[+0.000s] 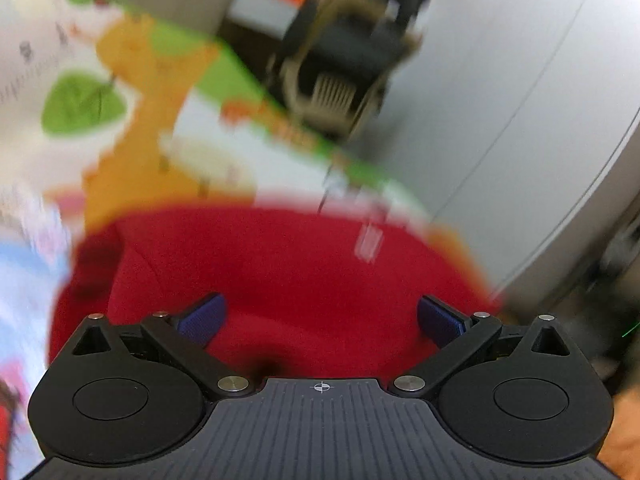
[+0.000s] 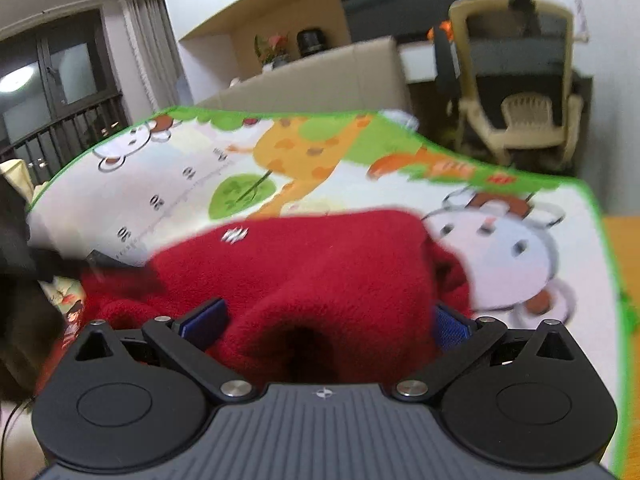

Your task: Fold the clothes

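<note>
A red fleece garment (image 1: pixel 280 272) lies bunched on a cartoon-printed play mat (image 1: pixel 132 152). In the left wrist view my left gripper (image 1: pixel 322 320) is open, its blue pads (image 1: pixel 202 320) spread wide, with the red fabric lying between and under them. The view is motion-blurred. In the right wrist view the same red garment (image 2: pixel 304 272) is humped up between the wide-apart fingers of my right gripper (image 2: pixel 328 324), which is open. A small white label (image 2: pixel 235 235) shows on the far part of the garment. The mat (image 2: pixel 500 240) extends beyond it.
A beige plastic chair (image 2: pixel 520 112) stands past the mat's far right corner, with a beige sofa back (image 2: pixel 312 80) behind the mat. A dark shape (image 2: pixel 16 248) intrudes at the left edge. A pale wall (image 1: pixel 520 100) rises to the right in the left wrist view.
</note>
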`<state>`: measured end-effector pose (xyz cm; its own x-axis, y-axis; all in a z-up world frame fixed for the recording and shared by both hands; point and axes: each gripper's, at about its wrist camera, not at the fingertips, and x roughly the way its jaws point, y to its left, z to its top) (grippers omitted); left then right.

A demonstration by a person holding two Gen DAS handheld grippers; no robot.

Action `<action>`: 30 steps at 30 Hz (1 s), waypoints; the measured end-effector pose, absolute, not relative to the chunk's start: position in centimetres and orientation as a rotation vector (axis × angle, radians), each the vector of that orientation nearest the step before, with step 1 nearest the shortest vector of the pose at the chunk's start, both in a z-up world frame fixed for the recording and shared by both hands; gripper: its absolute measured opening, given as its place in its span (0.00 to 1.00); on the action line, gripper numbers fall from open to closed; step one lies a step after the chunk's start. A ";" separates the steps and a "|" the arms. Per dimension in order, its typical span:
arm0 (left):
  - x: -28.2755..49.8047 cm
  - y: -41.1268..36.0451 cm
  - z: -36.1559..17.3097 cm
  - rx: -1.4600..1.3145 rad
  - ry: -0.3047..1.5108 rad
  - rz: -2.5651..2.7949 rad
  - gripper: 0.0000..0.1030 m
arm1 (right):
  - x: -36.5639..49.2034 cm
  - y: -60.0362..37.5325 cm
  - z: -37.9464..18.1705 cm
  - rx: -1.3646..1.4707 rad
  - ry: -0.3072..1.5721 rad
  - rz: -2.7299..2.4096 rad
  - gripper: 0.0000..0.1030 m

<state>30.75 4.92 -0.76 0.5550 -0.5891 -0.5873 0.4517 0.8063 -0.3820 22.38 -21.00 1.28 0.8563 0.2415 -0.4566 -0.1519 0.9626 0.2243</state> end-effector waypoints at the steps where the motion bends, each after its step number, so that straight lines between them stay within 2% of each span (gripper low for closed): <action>1: 30.2 4.8 -1.2 -0.176 0.735 -0.613 1.00 | 22.1 -21.2 1.5 0.149 0.497 0.198 1.00; 6: 29.2 5.0 -1.5 -0.182 0.668 -0.591 1.00 | 20.0 -21.3 1.1 0.035 0.545 0.472 1.00; 9: 28.5 5.2 -1.8 -0.194 0.617 -0.573 1.00 | 18.1 -20.0 -0.2 -0.154 0.571 0.527 1.00; 12: 27.8 5.0 -1.9 -0.201 0.563 -0.537 1.00 | 18.5 -20.5 -2.0 -0.238 0.682 0.479 1.00; 16: 26.3 4.5 -2.9 -0.227 0.444 -0.490 1.00 | 20.7 -22.8 -3.9 -0.168 0.772 0.523 1.00; 20: 24.8 4.3 -3.6 -0.239 0.345 -0.450 1.00 | 19.9 -23.1 -5.3 -0.230 0.649 0.595 1.00; 30: 24.7 4.3 -3.4 -0.255 0.308 -0.430 1.00 | 19.4 -23.6 -6.5 -0.205 0.655 0.601 1.00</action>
